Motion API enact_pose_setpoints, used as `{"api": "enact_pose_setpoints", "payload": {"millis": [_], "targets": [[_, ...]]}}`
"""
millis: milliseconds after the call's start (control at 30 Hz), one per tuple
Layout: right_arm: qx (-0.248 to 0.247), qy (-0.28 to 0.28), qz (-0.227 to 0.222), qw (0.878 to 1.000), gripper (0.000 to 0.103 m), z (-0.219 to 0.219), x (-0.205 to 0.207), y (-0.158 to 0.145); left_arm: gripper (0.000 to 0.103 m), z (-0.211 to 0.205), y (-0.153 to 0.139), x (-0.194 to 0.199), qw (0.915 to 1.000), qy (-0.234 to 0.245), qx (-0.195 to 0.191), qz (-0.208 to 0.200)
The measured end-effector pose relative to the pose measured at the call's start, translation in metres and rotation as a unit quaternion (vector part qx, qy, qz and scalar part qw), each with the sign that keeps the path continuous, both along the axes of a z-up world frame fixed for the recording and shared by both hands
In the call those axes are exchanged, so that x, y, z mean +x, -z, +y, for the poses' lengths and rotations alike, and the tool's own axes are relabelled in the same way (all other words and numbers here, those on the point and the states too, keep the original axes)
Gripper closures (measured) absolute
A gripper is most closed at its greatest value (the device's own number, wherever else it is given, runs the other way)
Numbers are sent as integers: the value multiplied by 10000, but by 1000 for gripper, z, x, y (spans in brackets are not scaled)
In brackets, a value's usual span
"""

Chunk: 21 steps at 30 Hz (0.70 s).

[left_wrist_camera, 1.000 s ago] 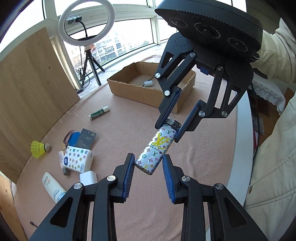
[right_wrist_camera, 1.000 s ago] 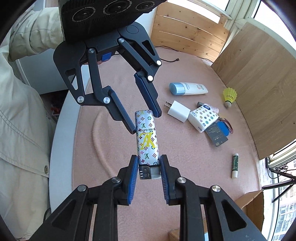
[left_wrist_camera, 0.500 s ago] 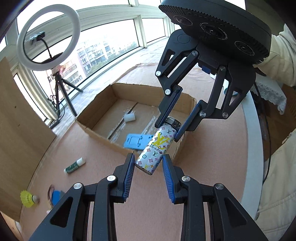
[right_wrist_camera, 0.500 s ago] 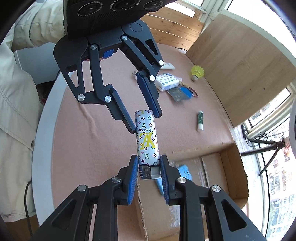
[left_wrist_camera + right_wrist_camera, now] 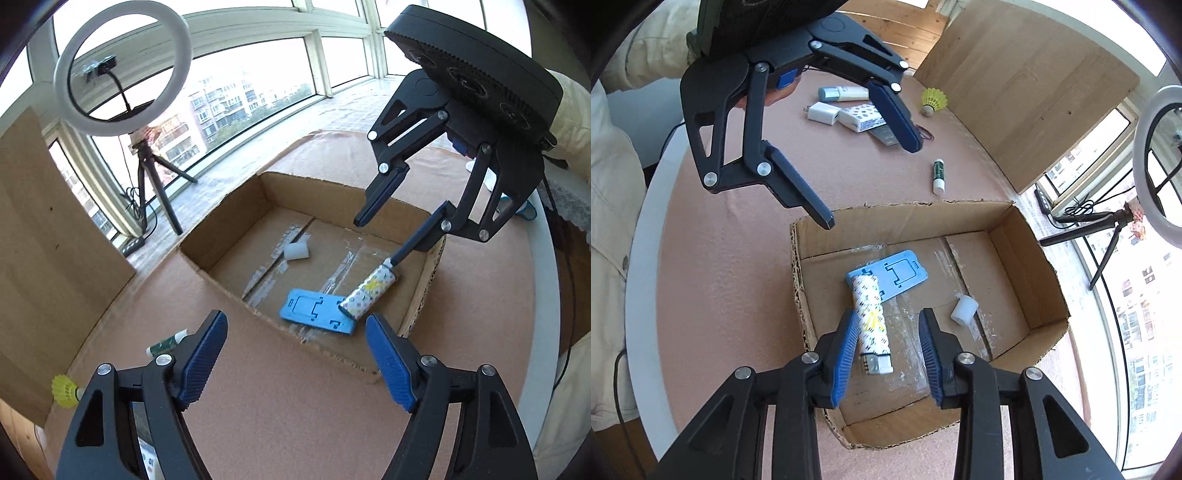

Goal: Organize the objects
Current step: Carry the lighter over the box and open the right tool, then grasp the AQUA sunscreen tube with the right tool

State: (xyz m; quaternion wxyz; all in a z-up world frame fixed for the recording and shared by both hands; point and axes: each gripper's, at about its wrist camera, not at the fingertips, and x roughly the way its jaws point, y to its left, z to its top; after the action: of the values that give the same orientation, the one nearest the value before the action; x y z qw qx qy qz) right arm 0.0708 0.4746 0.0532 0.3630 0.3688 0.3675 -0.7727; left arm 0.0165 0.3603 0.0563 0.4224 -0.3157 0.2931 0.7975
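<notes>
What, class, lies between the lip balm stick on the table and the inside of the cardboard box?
Only the cardboard box's near wall; the lip balm stick lies outside it on bare table, so it must be lifted over.

Patterned lighter (image 5: 871, 325) lay flat on the floor of the open cardboard box (image 5: 1027, 258), white body with coloured monogram print and a yellow mark, metal cap toward 6 o'clock in the right wrist view. Its far end overlapped the edge of a blue phone stand (image 5: 897, 271), also lying flat. A small white cylinder (image 5: 964, 310) lay at 3 o'clock of the lighter, apart.
</notes>
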Motion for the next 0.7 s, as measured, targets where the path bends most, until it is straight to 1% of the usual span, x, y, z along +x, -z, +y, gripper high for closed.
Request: {"api": "enact_pose_setpoints", "payload": {"millis": [100,233,367,467,533,600,667,700], "targets": [[-52,203,84,9997,72,-10,-4,-7,22,-27,4,1,9997,-218,29,-63],[-21,364,143,9992,72,-38,-11,-13,22,-76,11,3,9983,-546,90,-184],[-11,423,150,9990,71,-82,-23,-14,22,-135,19,6,9953,-913,182,-282],[-11,447,48,9990,66,-126,-32,-10,20,-186,25,10,9915,-1229,282,-309],[-31,523,-3,9986,62,-160,-37,-4,20,-224,27,11,9869,-1518,413,-358],[-95,703,-93,9974,59,-199,-44,1,19,-263,30,15,9805,-1849,527,-416],[-338,834,-218,9957,53,-240,-50,6,17,-301,30,19,9727,-2185,659,-427],[-438,925,-255,9944,47,-261,-53,9,16,-319,31,21,9682,-2358,711,-439]]}}
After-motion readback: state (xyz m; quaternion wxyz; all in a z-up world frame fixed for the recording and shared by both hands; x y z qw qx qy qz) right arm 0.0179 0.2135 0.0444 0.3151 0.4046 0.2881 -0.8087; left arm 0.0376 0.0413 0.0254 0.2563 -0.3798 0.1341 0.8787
